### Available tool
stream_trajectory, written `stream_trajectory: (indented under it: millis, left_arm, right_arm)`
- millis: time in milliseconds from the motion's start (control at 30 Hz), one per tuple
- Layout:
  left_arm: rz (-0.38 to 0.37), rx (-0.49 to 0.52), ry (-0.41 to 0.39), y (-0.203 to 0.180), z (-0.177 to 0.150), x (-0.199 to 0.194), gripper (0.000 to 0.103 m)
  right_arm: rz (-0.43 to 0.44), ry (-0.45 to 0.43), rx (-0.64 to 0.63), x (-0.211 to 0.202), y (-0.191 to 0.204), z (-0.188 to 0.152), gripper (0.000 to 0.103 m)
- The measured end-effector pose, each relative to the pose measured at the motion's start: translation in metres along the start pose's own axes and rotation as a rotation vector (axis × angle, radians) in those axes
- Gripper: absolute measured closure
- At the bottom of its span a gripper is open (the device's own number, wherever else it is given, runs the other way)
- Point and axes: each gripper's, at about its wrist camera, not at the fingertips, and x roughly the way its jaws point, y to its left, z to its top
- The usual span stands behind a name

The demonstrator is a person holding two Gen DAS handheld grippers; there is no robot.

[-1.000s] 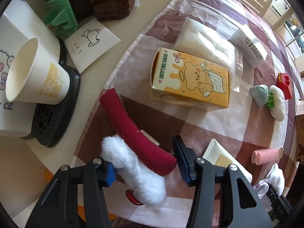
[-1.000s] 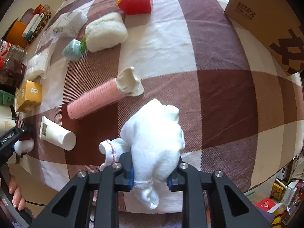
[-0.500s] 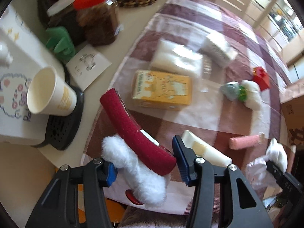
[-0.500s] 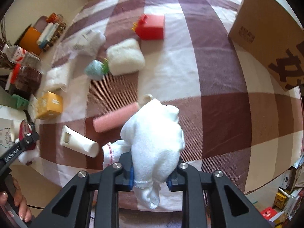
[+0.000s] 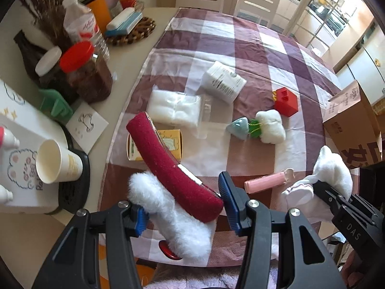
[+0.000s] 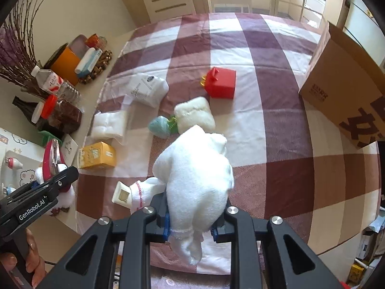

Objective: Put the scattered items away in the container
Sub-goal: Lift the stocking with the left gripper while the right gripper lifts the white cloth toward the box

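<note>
My left gripper (image 5: 182,207) is shut on a red velvet hair clip with white fur trim (image 5: 168,163), held up above the table's near left corner. My right gripper (image 6: 191,226) is shut on a bundle of white socks (image 6: 195,175), which hangs above the checked cloth. The bundle hides the pink roller in the right wrist view. The cardboard box (image 6: 341,91) stands open-topped at the far right, apart from both grippers. In the left wrist view the same box (image 5: 353,125) stands behind the sock bundle (image 5: 332,168).
On the checked cloth (image 6: 276,132) lie a yellow carton (image 6: 98,155), a white tube (image 6: 121,192), a pink roller (image 5: 264,181), a teal lump (image 6: 158,126), a white fluffy pad (image 6: 195,115), a red house-shaped box (image 6: 221,84) and white packets (image 6: 109,124). Jars, bottles and a paper cup (image 5: 57,161) crowd the left edge.
Both grippers have risen with their loads still held. The table looks farther off and more of it shows, with the cardboard box now in the left wrist view.
</note>
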Motion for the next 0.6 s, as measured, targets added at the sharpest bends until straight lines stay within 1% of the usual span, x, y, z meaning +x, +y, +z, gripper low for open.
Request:
stream_trajectory:
  millis: [233, 367, 600]
  left_arm:
    - [0.009, 0.049, -0.006, -0.011, 0.004, -0.007, 0.050]
    - [0.004, 0.099, -0.016, -0.022, 0.002, -0.011, 0.050]
    - [-0.024, 0.157, -0.021, -0.039, -0.001, -0.016, 0.050]
  right_arm:
    - [-0.001, -0.037, -0.016, -0.013, 0.011, 0.005, 0.079]
    - [-0.003, -0.044, -0.011, -0.018, 0.013, 0.002, 0.079]
    - [-0.018, -0.057, 0.009, -0.025, 0.011, -0.003, 0.079]
